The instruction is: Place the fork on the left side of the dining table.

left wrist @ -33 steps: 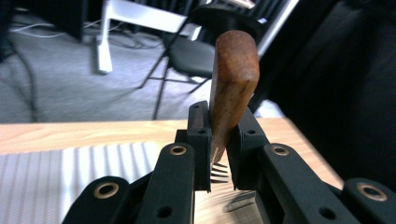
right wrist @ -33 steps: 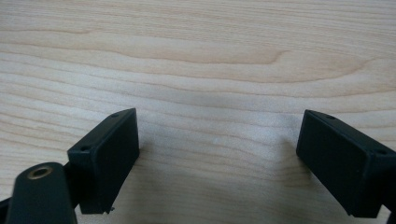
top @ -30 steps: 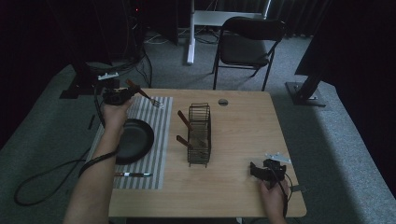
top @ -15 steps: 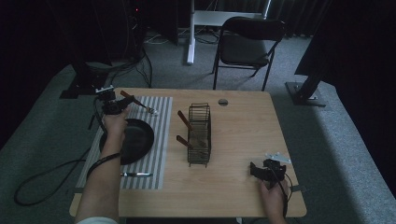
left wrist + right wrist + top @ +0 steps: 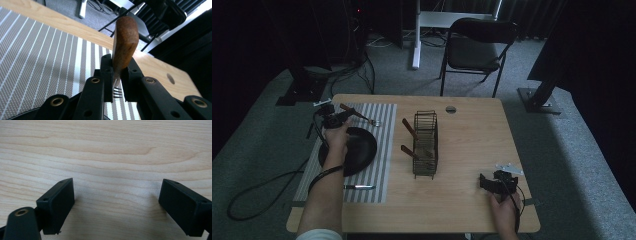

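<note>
We've lowered the left gripper [image 5: 343, 116], jaws clenched on the fork [image 5: 124, 45], toward the mat [image 5: 382, 150]; placing comes next. Right gripper [image 5: 117, 207] idle, jaws released.

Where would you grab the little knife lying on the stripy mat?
Probably the dark handle of the knife, coming straight down from above. It lies flat on the striped mat with bare mat around it, so jaws set across its thin length can close on it.

Wooden-handled fork [image 5: 124, 45] between clamped fingers [image 5: 106, 75] above striped placemat [image 5: 42, 57]
</note>
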Demonstrator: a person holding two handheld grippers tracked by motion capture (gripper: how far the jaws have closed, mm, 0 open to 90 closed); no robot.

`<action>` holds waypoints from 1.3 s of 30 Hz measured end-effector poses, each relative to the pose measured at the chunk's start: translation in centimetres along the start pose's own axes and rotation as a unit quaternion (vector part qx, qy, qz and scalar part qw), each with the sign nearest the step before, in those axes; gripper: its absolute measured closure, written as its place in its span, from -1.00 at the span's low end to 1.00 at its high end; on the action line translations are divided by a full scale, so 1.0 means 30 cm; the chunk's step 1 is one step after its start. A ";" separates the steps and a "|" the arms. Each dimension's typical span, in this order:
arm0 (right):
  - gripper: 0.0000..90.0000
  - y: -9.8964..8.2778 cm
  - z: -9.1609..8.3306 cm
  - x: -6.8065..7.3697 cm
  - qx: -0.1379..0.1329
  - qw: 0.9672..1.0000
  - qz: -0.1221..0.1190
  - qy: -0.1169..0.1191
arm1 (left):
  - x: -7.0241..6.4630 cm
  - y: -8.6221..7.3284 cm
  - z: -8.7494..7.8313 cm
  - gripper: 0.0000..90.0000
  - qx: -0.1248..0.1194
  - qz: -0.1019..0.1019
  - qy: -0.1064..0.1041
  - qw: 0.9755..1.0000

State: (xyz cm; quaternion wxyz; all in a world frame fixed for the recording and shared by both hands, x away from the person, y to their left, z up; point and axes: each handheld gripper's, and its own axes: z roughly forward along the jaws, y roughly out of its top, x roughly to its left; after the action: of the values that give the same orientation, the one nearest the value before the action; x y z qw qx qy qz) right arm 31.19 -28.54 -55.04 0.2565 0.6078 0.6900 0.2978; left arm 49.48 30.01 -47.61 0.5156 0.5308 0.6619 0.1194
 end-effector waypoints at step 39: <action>-0.69 0.000 -0.001 0.003 -0.001 1.000 0.000 0.001 | 0.081 -0.038 0.073 -0.11 0.059 0.015 0.172 0.983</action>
State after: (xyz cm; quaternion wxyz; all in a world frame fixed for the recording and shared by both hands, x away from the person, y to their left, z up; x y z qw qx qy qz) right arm 31.15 -28.47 -55.02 0.2562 0.6074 0.6901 0.2988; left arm 50.83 30.70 -50.75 0.3602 0.5420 0.7383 0.1775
